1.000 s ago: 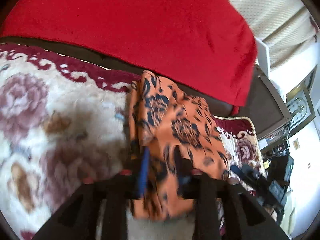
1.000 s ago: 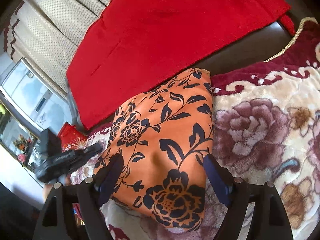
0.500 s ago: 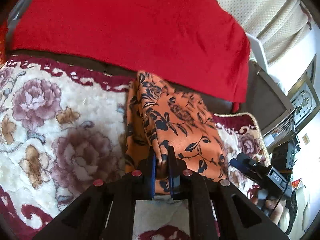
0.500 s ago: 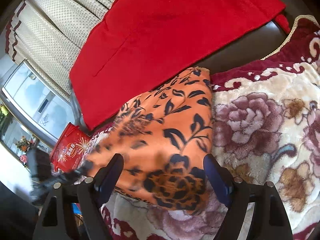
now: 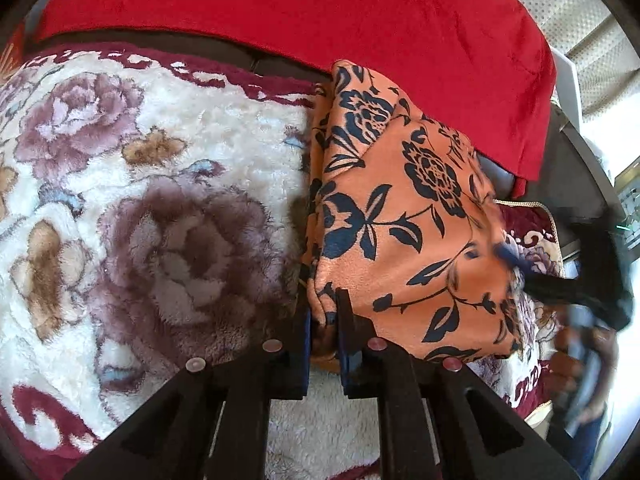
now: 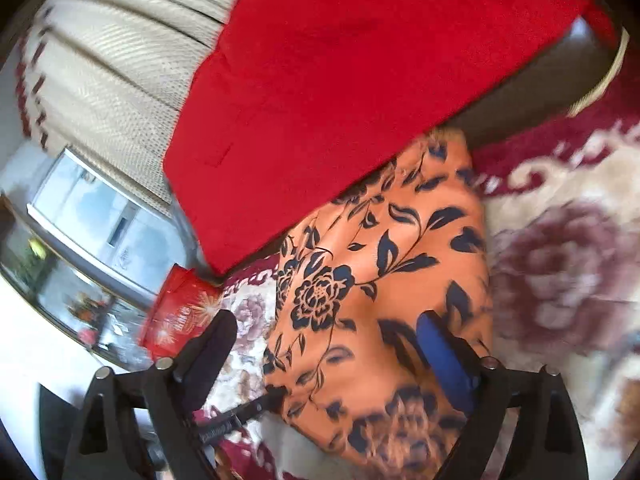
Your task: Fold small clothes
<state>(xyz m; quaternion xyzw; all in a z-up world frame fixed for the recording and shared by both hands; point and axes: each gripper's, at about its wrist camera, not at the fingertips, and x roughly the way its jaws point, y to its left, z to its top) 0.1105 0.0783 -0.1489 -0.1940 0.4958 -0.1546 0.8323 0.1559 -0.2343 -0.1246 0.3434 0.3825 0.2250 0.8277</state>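
Note:
An orange garment with dark blue flowers [image 5: 404, 216] lies folded on a plush floral blanket [image 5: 160, 208]. My left gripper [image 5: 323, 312] is shut on the garment's near left corner. In the right wrist view the same garment [image 6: 380, 280] lies under my right gripper [image 6: 332, 336], which is open, its jaws spread wide over the cloth's near edge, holding nothing. The right gripper also shows blurred at the garment's right edge in the left wrist view [image 5: 568, 280].
A red cloth [image 5: 320, 20] drapes over the dark sofa back behind the garment. Cream curtains [image 6: 120, 60] and a window hang beyond. A red packet [image 6: 180, 316] lies past the blanket's edge.
My left gripper closed on the garment's corner and has pulled it nearer and flatter. My right gripper, still open, has dropped lower over the cloth's near edge.

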